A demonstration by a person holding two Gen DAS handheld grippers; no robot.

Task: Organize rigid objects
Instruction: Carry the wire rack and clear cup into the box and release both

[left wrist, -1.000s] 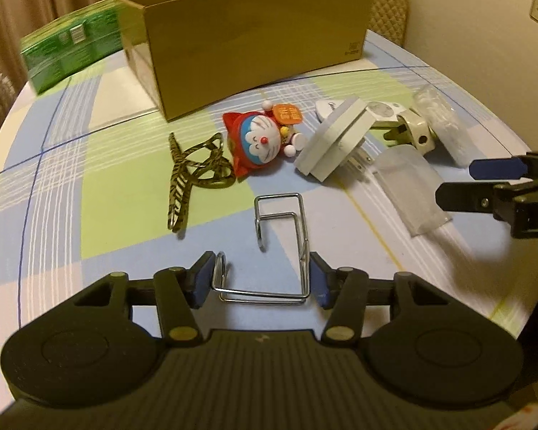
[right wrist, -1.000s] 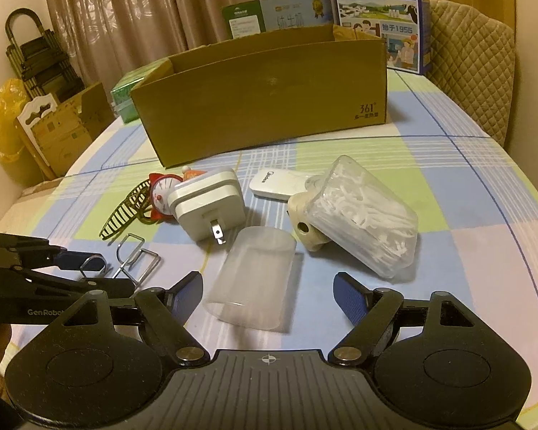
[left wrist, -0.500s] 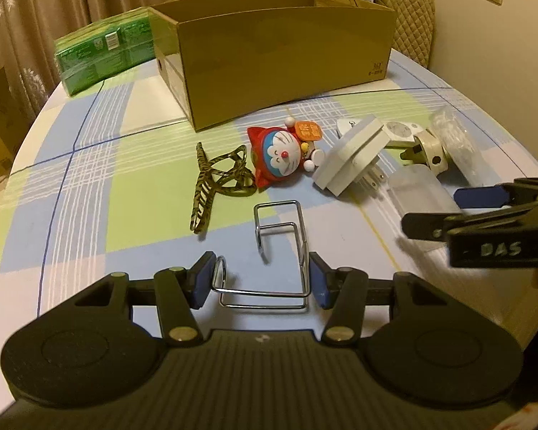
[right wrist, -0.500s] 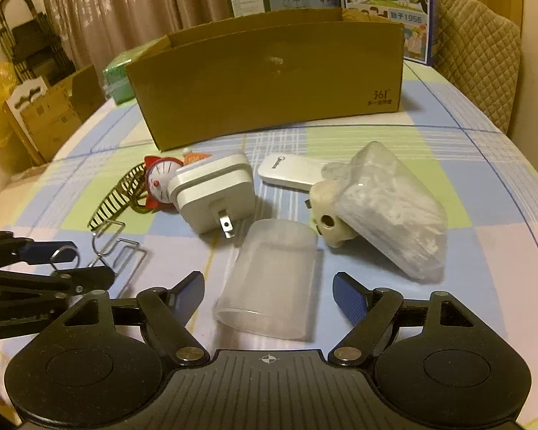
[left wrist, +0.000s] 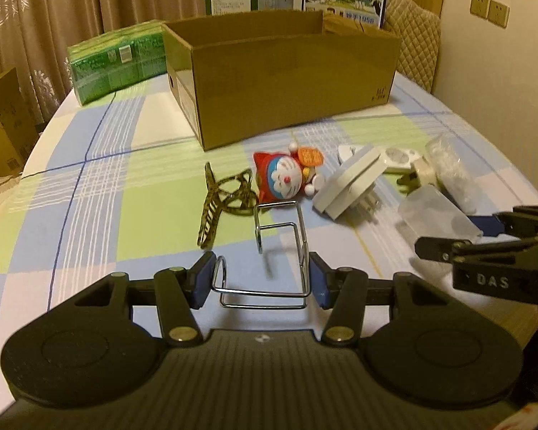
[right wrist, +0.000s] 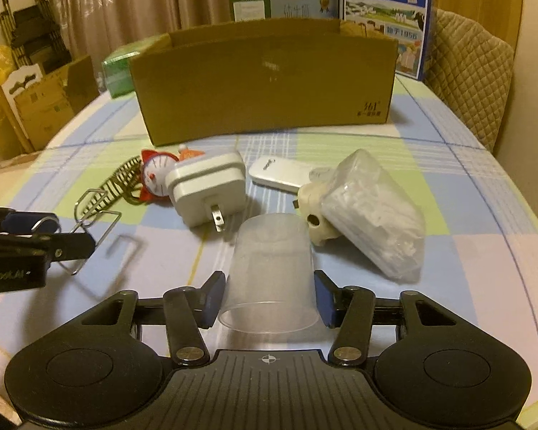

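Shiny metal wire rack [left wrist: 276, 251], matt cardboard box [left wrist: 287, 82]

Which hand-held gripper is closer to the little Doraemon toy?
Left. The left hand-held gripper, shut on the wire hook, sits just in front of the Doraemon toy. The right hand-held gripper, around the clear plastic cup, is farther right, past the white plug adapter.

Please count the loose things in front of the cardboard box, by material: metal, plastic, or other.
Metal: 1, wire hook
Plastic: 6, cup, charger, toy, hair claw, remote, floss-pick box
Other: 0
Total: 7
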